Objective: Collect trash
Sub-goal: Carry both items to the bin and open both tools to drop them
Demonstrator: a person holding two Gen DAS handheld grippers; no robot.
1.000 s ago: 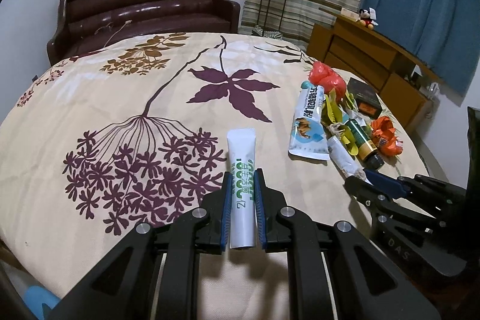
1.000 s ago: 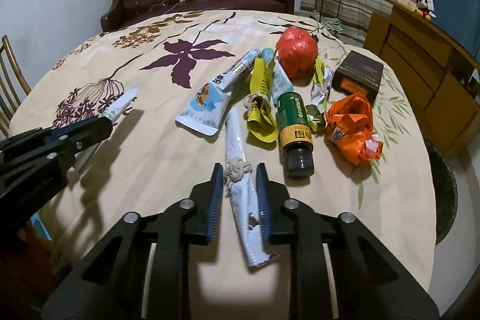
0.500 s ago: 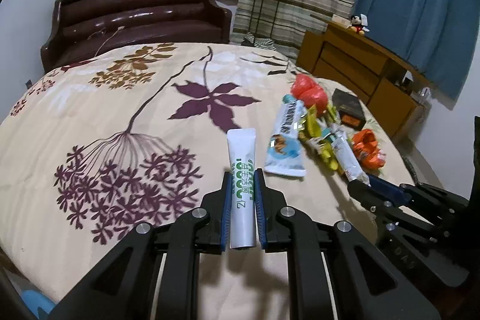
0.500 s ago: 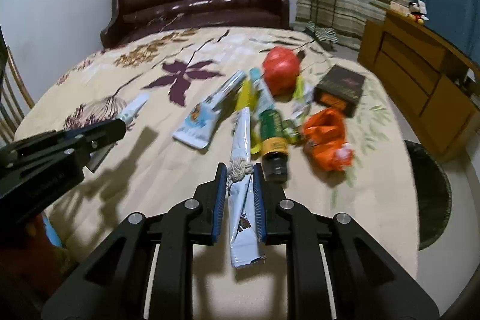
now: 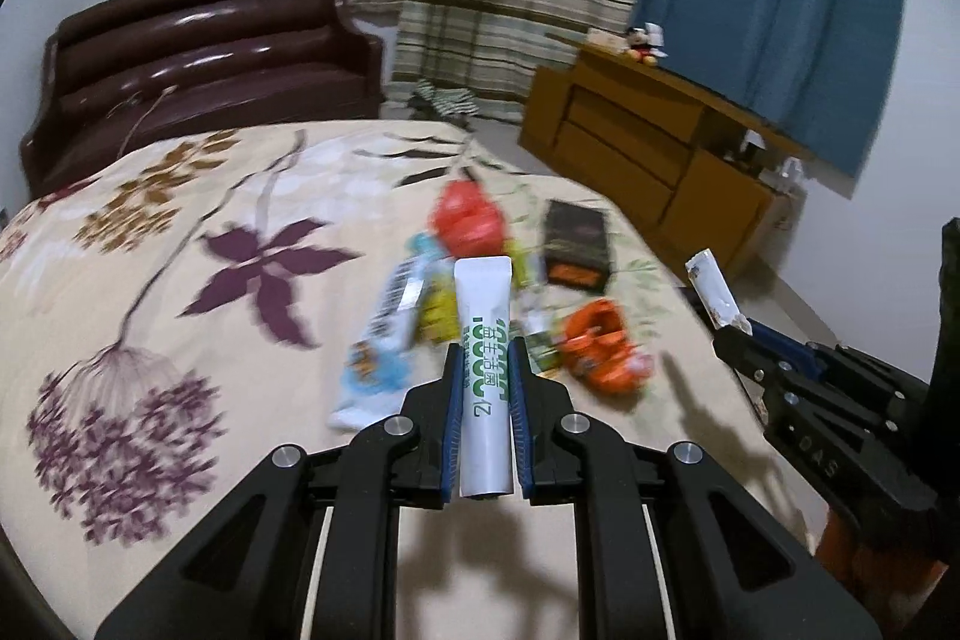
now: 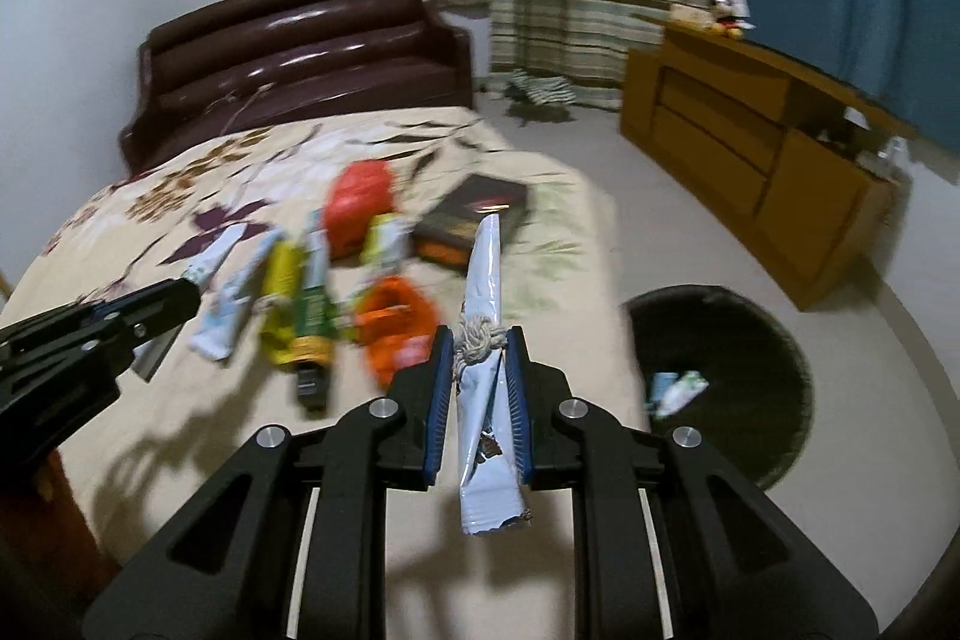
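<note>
My left gripper (image 5: 485, 358) is shut on a white tube with green print (image 5: 485, 340), held up above the flowered tablecloth (image 5: 180, 316). My right gripper (image 6: 478, 346) is shut on a long white wrapper tied with string (image 6: 485, 292), also lifted off the table. In the left wrist view the right gripper (image 5: 735, 334) shows at the right edge with the wrapper's end (image 5: 714, 295) sticking up. On the table lie a blue-and-white tube (image 6: 225, 310), a green bottle (image 6: 309, 334), an orange wrapper (image 6: 396, 325), a red bag (image 6: 357, 199) and a dark box (image 6: 474, 214).
A black round bin (image 6: 738, 382) stands on the floor right of the table, with a few small pieces of trash inside. A brown leather sofa (image 6: 306, 52) sits behind the table. A wooden cabinet (image 6: 756, 148) lines the right wall.
Both grippers have lifted their loads off the table and swung right. The bin has come into the right wrist view. The right gripper closed onto the wrapper.
</note>
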